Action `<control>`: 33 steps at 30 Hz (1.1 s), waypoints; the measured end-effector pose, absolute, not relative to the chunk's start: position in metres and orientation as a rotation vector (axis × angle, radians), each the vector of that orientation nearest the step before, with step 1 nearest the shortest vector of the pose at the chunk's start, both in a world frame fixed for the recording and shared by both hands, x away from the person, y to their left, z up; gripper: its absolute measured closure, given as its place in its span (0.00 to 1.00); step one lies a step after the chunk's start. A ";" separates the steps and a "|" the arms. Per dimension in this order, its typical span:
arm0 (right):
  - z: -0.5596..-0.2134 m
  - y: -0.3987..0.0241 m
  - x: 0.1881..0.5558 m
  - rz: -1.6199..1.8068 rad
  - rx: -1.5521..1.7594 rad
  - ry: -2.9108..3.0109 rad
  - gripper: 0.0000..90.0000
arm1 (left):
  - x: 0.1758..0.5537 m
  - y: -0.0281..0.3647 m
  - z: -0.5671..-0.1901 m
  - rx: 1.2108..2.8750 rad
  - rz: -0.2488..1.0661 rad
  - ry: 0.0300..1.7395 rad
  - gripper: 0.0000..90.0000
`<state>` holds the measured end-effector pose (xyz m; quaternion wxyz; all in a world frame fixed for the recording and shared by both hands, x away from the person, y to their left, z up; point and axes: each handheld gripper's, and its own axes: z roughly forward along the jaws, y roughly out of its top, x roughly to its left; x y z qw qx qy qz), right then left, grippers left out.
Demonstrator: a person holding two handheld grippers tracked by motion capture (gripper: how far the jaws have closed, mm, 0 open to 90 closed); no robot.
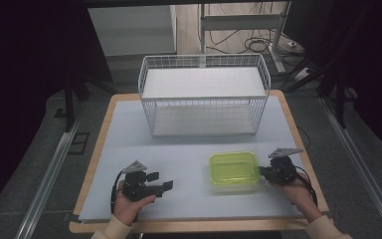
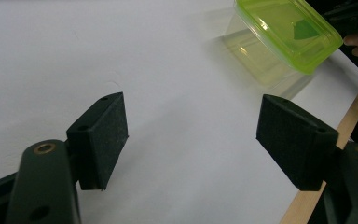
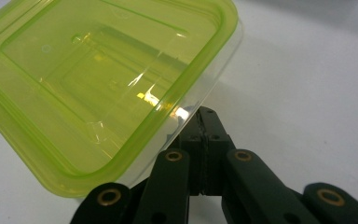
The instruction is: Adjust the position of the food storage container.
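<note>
A clear plastic box with a lime-green lid (image 1: 233, 168) stands on the white board, front right of middle. My right gripper (image 1: 262, 172) is at the box's right side, shut, with its jaws pressed together. In the right gripper view its tips (image 3: 205, 114) sit against the clear wall just under the green lid's rim (image 3: 98, 84), and nothing shows between the pads. My left gripper (image 1: 160, 180) rests low over the board at the front left, open and pointing right. Between its wide-apart jaws (image 2: 191, 126) there is only bare board; the box (image 2: 289, 28) lies farther off.
A white wire basket (image 1: 204, 112) stands at the back middle of the board (image 1: 179, 149). The board lies on a wooden tabletop whose edge (image 2: 307, 200) runs close behind the box. Cables and table legs are on the floor beyond.
</note>
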<state>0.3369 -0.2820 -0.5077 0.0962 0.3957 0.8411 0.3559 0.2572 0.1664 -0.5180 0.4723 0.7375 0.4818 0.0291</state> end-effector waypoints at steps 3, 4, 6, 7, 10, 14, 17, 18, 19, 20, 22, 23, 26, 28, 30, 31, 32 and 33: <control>-0.507 -0.276 0.337 1.053 1.163 2.498 1.00 | 0.257 0.166 -0.518 1.806 0.071 1.179 0.27; -0.507 -0.276 0.337 1.053 1.163 2.498 1.00 | 0.257 0.166 -0.518 1.806 0.071 1.179 0.27; -0.508 -0.271 0.336 1.052 1.151 2.506 1.00 | 0.257 0.166 -0.518 1.806 0.071 1.179 0.27; -0.508 -0.265 0.335 1.046 1.136 2.522 1.00 | 0.257 0.167 -0.518 1.805 0.071 1.179 0.27; -0.508 -0.256 0.333 1.041 1.117 2.536 1.00 | 0.257 0.167 -0.518 1.804 0.070 1.180 0.27; -0.509 -0.246 0.332 1.040 1.100 2.546 1.00 | 0.257 0.167 -0.518 1.803 0.069 1.180 0.27; -0.509 -0.234 0.332 1.031 1.072 2.555 1.00 | 0.257 0.169 -0.518 1.800 0.073 1.182 0.27; -0.509 -0.234 0.332 1.031 1.072 2.555 1.00 | 0.257 0.169 -0.518 1.800 0.073 1.182 0.27; -0.509 -0.228 0.332 1.027 1.061 2.561 1.00 | 0.257 0.169 -0.518 1.799 0.073 1.182 0.27; -0.509 -0.225 0.332 1.027 1.062 2.563 1.00 | 0.257 0.170 -0.518 1.800 0.071 1.182 0.27; -0.510 -0.220 0.332 1.025 1.053 2.572 1.00 | 0.258 0.170 -0.518 1.799 0.071 1.184 0.27; -0.510 -0.218 0.333 1.025 1.045 2.574 1.00 | 0.258 0.170 -0.518 1.796 0.071 1.187 0.27; -0.510 -0.212 0.333 1.027 1.033 2.581 1.00 | 0.258 0.171 -0.518 1.796 0.074 1.185 0.27; -0.511 -0.207 0.334 1.027 1.031 2.585 1.00 | 0.258 0.172 -0.518 1.792 0.072 1.188 0.27; -0.512 -0.206 0.334 1.028 1.029 2.587 1.00 | 0.258 0.172 -0.518 1.792 0.072 1.188 0.27; -0.513 -0.204 0.335 1.028 1.033 2.591 1.00 | 0.258 0.172 -0.518 1.793 0.070 1.189 0.27; -0.513 -0.203 0.336 1.029 1.029 2.591 1.00 | 0.258 0.172 -0.518 1.794 0.072 1.188 0.27; -0.513 -0.202 0.336 1.029 1.026 2.587 1.00 | 0.258 0.172 -0.518 1.794 0.072 1.188 0.27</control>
